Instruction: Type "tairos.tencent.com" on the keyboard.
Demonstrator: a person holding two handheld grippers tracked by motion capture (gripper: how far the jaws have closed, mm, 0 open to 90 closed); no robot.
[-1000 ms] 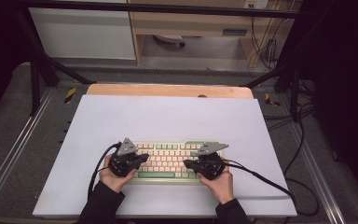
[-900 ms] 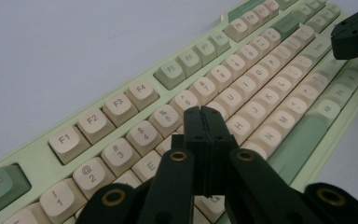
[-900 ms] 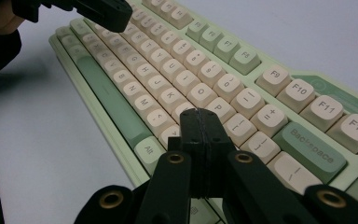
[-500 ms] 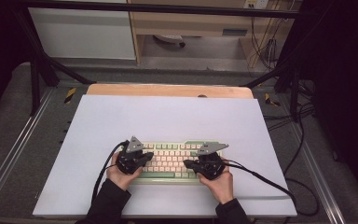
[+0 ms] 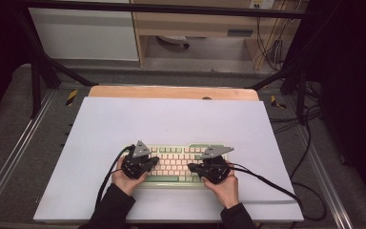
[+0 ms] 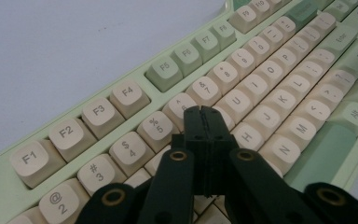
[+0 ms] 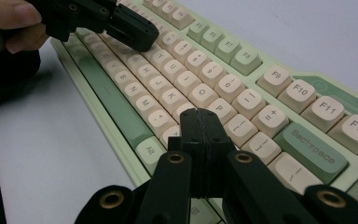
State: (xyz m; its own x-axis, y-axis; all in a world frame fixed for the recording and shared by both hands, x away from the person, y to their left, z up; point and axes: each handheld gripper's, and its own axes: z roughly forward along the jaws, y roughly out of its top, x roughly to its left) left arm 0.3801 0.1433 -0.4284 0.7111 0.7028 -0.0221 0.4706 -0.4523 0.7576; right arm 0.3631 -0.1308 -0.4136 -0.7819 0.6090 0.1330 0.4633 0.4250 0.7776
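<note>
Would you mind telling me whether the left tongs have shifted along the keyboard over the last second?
Yes. The left tongs have slid slightly rightward along the keyboard, which has stayed put on the white mat.
</note>
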